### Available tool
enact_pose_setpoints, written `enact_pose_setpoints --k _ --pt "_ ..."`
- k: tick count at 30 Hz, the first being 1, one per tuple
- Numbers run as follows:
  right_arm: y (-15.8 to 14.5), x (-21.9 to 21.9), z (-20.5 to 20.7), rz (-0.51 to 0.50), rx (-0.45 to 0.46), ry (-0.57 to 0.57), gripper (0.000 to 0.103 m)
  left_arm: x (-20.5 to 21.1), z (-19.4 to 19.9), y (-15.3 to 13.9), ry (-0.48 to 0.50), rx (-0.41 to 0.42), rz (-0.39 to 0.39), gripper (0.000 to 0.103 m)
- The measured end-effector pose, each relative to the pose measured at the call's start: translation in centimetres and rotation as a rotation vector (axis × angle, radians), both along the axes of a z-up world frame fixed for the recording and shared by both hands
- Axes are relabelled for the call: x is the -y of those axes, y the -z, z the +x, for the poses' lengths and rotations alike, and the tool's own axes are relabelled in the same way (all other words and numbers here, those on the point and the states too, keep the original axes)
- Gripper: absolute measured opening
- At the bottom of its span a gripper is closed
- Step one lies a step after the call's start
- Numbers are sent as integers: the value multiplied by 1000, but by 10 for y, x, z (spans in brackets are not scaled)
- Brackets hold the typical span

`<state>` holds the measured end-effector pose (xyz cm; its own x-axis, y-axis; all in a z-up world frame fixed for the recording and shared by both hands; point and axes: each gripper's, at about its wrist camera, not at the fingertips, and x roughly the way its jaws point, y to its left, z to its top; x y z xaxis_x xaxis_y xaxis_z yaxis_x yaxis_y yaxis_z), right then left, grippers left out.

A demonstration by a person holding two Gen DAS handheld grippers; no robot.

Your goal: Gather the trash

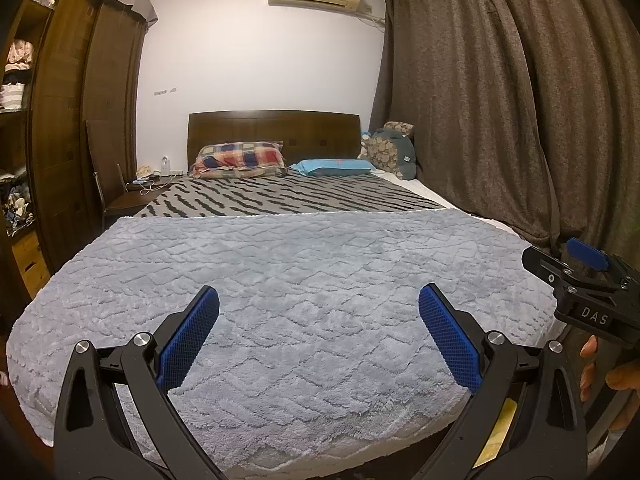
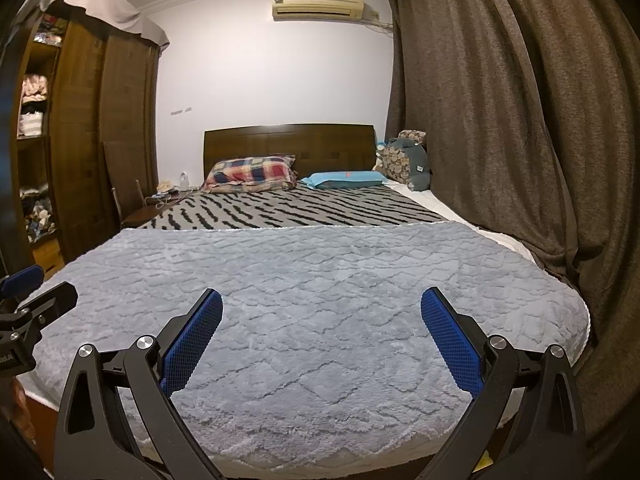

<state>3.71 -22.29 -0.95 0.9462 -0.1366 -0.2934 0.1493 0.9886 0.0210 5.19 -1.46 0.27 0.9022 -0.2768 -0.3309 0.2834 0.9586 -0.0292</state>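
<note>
Two grippers, left and right, gape wide, holding nothing. Blue pads are mesh-textured. Plush grey blanket below.

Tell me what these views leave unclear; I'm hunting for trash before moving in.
- Floor at the bed's foot: both views, hidden by the mattress and grippers.
- Yellow item: left wrist view, behind the left gripper, unidentifiable.
- Nightstand clutter: too small.
- Wardrobe shelves: edge-distorted.
- Right gripper open, empty.
</note>
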Motion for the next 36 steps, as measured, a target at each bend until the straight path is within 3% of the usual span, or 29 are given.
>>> enact_pose_setpoints --k 36 --pt "1 1 -1 0 1 0 100 -2 2 -1 -4 0 -5 95"
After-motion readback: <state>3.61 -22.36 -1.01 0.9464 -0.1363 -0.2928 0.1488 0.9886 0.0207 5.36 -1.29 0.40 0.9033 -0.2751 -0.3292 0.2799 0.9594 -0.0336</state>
